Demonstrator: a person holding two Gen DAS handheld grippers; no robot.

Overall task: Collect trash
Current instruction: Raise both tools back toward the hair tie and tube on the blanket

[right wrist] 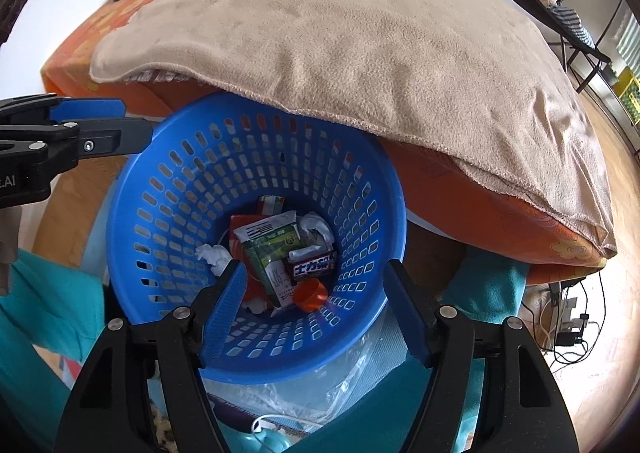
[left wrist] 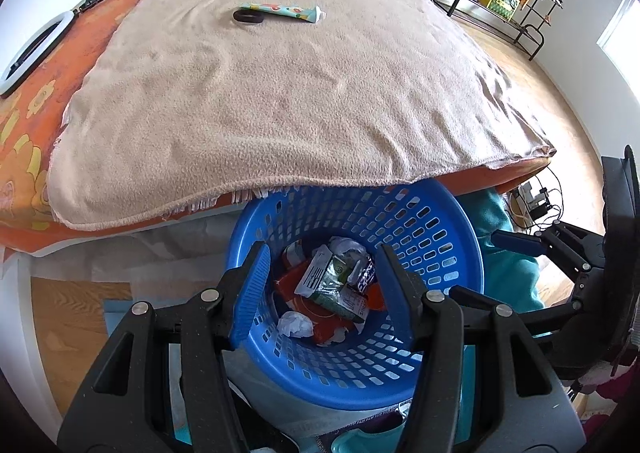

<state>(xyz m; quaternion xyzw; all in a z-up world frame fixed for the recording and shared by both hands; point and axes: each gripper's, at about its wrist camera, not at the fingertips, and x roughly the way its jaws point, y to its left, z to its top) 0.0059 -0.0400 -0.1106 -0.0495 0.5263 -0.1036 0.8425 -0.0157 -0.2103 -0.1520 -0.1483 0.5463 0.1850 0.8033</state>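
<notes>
Both tongs hung spread and empty over the blue basket (left wrist: 440, 381), the left tongs (left wrist: 320, 289) and right tongs (right wrist: 316, 305) each looking down on the wrappers (right wrist: 280, 249) and crumpled paper already inside. The remaining trash, a tube (left wrist: 286, 12) with a black ring (left wrist: 248, 16) touching its flat end, lay on the tan blanket (left wrist: 280, 101) on the bed, well apart from both, straight ahead past the basket. The tube's length ran crosswise to the fingers; neither hand looked clearly nearer
</notes>
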